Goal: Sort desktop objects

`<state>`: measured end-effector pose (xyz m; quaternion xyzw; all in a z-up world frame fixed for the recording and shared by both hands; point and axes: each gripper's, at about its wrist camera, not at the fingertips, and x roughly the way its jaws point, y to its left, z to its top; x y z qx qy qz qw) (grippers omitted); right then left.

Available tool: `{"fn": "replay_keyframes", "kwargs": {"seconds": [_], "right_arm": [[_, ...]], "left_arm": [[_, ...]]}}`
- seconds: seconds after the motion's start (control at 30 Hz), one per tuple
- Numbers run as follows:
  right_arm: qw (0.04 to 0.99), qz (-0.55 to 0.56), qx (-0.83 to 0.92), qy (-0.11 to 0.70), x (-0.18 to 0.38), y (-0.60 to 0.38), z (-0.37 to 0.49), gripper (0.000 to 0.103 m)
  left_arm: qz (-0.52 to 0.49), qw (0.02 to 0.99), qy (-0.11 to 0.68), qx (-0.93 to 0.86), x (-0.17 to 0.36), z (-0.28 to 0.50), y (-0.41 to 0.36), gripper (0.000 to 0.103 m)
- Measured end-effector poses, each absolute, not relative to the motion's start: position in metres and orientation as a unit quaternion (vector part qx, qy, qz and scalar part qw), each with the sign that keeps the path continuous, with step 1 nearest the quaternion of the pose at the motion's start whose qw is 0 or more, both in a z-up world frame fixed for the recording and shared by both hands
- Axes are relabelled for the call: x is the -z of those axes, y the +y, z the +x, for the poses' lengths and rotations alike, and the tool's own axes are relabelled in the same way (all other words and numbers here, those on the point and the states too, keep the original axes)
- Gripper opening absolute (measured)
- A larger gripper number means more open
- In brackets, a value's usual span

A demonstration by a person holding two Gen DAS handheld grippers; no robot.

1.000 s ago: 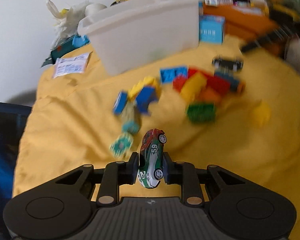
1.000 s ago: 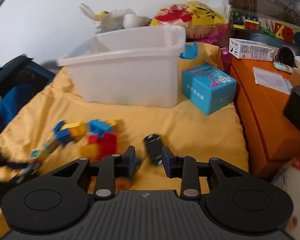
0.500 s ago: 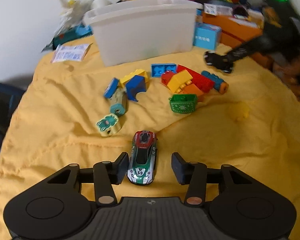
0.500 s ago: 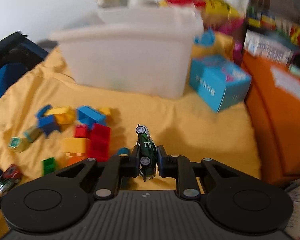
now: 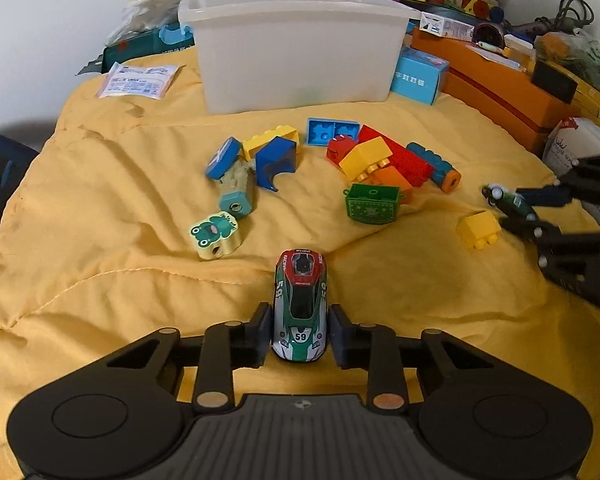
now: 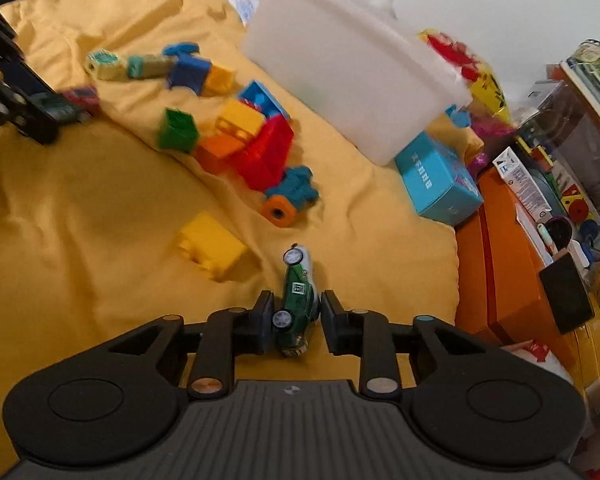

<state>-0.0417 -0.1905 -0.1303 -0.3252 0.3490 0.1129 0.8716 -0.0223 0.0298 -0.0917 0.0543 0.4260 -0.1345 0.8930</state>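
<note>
Rumpled yellow quilt (image 5: 100, 264); each tool's jaws loosely flanking a toy car.

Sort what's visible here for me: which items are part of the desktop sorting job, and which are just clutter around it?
In the job:
- number 59 car between the left gripper fingers
- green car in the right gripper
- building blocks
- frog block
- white bin, apparently the destination

Lying about:
- blue box
- orange box
- paper packet

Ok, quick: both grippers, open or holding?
Left gripper: open, number 59 car on the cloth between its fingers.
Right gripper: cannot tell; green car between its fingers.
</note>
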Motion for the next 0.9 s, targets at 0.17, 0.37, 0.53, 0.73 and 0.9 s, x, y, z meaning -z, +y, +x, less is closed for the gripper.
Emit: {"fn": "replay_keyframes", "kwargs": {"seconds": [0.17, 0.37, 0.53, 0.73, 0.9], "right_arm": [[0.898, -0.208, -0.133, 0.363, 0.103, -0.204, -0.048, 0.039], [0.904, -0.080, -0.124, 0.402, 0.100, -0.227, -0.030, 0.042], [0.911, -0.042, -0.120, 0.393, 0.093, -0.240, -0.034, 0.039], [0.926, 0.069, -0.037, 0.368, 0.092, -0.275, -0.033, 0.035], [0.895, 0.147, -0.054, 0.417, 0.110, -0.287, -0.027, 0.031]], "left_arm": [[0.043, 0.894, 0.424, 0.137, 0.088, -0.024, 0.028, 0.034], [0.049, 0.894, 0.425, 0.134, 0.089, -0.025, 0.026, 0.034], [0.051, 0.892, 0.429, 0.132, 0.089, -0.026, 0.026, 0.034], [0.050, 0.892, 0.431, 0.127, 0.090, -0.027, 0.026, 0.034], [0.052, 0.892, 0.431, 0.127, 0.090, -0.028, 0.025, 0.035]]}}
